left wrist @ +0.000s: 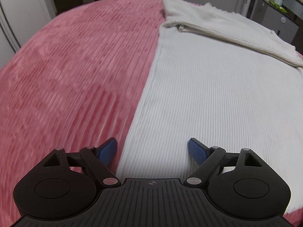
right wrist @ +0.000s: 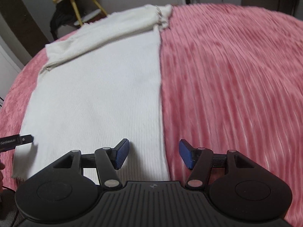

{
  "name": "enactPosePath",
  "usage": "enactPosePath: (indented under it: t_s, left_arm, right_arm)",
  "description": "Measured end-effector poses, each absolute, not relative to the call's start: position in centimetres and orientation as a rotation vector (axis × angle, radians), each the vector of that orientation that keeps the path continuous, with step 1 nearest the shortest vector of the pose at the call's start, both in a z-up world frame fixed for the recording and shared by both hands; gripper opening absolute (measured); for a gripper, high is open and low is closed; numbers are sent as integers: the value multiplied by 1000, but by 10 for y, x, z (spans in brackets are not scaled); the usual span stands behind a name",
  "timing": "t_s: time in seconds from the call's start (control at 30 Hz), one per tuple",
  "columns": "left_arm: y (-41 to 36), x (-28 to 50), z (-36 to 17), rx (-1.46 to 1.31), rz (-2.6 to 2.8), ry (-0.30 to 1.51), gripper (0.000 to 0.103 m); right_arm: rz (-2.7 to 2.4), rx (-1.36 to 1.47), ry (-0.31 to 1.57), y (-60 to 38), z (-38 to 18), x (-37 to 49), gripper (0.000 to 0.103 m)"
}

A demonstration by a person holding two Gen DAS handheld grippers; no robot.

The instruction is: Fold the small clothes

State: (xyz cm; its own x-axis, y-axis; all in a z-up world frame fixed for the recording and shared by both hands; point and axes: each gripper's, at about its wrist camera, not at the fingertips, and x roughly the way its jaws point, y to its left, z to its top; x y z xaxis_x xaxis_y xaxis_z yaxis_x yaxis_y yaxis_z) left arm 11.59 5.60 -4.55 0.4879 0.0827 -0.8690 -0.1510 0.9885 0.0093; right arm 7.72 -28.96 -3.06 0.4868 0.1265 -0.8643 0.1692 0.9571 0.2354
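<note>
The left tool is spread wide with nothing between its blue pads, one pad over the pink ribbed blanket and the other over the white ribbed garment, so it straddles the garment's left edge near the hem. The right tool is likewise wide and empty, straddling the garment's right edge, its left pad over the knit and its right pad over the blanket. The garment lies flat on the blanket, narrow and long, running away from both tools. At its far end a cream sleeve is folded across the body. Beyond the blanket stands a yellow-legged side table.
</note>
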Motion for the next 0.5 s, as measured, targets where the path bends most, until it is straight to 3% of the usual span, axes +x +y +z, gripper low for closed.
enactPosePath:
  t_s: [0.2, 0.37, 0.5]
  left_arm:
    - [70, 112, -49, -115, 102, 1157, 93]
    - [67, 113, -51, -79, 73, 1190, 91]
    - [73, 111, -48, -95, 81, 1191, 76]
  right_arm:
    - [10, 373, 1172, -291, -39, 70, 58]
    - [21, 441, 1211, -298, -49, 73, 57]
    - [53, 453, 1206, -300, -46, 71, 38]
